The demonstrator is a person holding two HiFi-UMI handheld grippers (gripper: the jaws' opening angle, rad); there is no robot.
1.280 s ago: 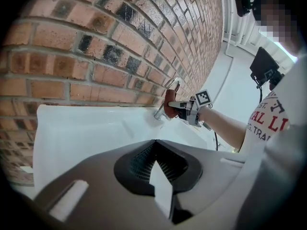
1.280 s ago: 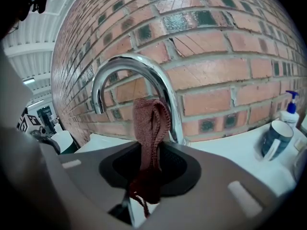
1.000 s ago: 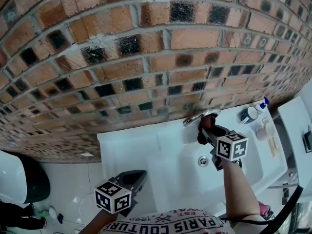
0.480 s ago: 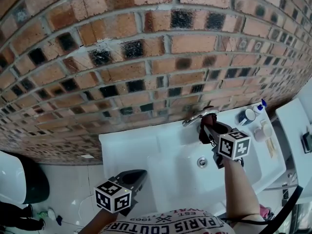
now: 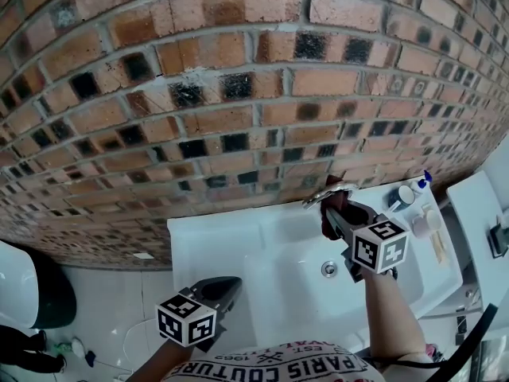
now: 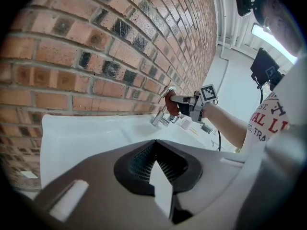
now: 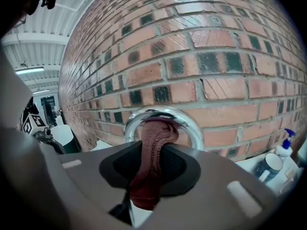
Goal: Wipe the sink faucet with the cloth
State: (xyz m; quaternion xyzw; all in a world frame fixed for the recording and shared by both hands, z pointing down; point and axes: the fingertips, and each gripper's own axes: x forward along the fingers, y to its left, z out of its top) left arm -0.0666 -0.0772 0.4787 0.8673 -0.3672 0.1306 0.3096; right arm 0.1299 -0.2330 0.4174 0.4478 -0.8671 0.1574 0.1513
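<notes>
Got the right claw point(image 7: 149, 178) clamped tight on the red cloth point(image 7: 156, 138), bunched against the faucet point(image 7: 194, 128) right at its tips, left claw point(image 5: 221, 290) closed empty well behind, so could easily skid off that curved chrome if shoved sideways too hard.

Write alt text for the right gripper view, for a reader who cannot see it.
A dark red cloth, clamped in the jaws of the right tool, meets the curved chrome faucet just ahead of the camera. A brick wall fills the background. A spray bottle and a cup stand at the lower right.
</notes>
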